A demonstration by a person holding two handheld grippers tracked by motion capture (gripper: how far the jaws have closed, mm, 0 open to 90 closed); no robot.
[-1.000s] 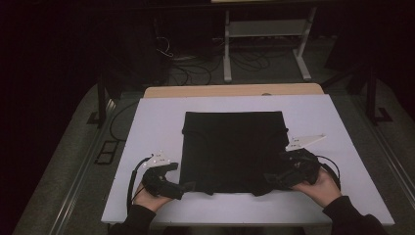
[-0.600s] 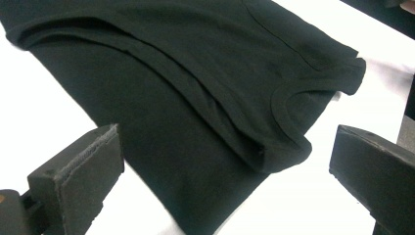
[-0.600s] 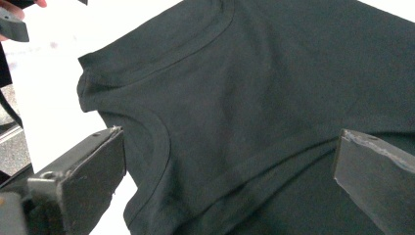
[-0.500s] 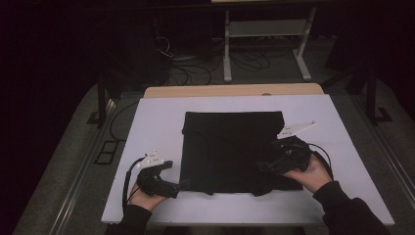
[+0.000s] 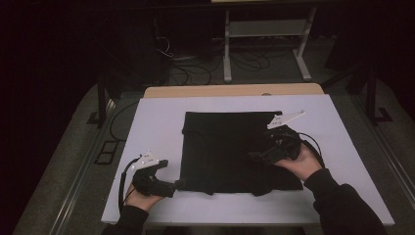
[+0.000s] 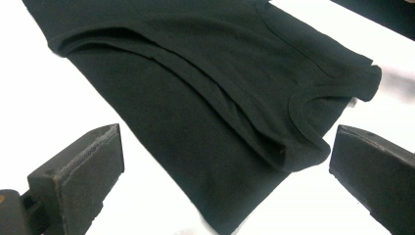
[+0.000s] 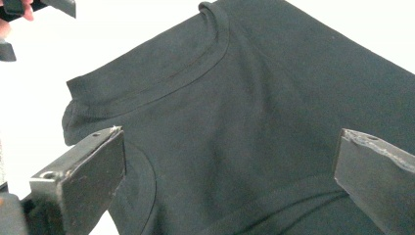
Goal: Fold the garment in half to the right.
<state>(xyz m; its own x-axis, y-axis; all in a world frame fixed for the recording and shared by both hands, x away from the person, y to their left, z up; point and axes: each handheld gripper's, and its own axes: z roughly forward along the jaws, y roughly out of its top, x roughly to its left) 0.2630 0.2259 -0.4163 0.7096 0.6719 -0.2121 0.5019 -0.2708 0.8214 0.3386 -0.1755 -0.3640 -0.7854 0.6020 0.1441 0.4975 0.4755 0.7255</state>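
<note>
The left gripper sits near the front left corner of the white tabletop, just beside the near left corner of the black T-shirt. Its jaws are wide open and hold nothing. In the left gripper view the shirt lies flat ahead of the jaws, with its folded edge and round neck band running up and to the right. The shirt is spread in the middle of the tabletop, folded into a neat square shape, with the neck end toward the front edge. The right gripper hangs over the right part of the shirt, nearer to the cloth than the other one. Its jaws are wide open too and hold nothing. In the right gripper view the neck band lies ahead and to the left of the jaws. The right hand tips the gripper down and toward the left, so I think it will grab the cloth there for the next fold.
</note>
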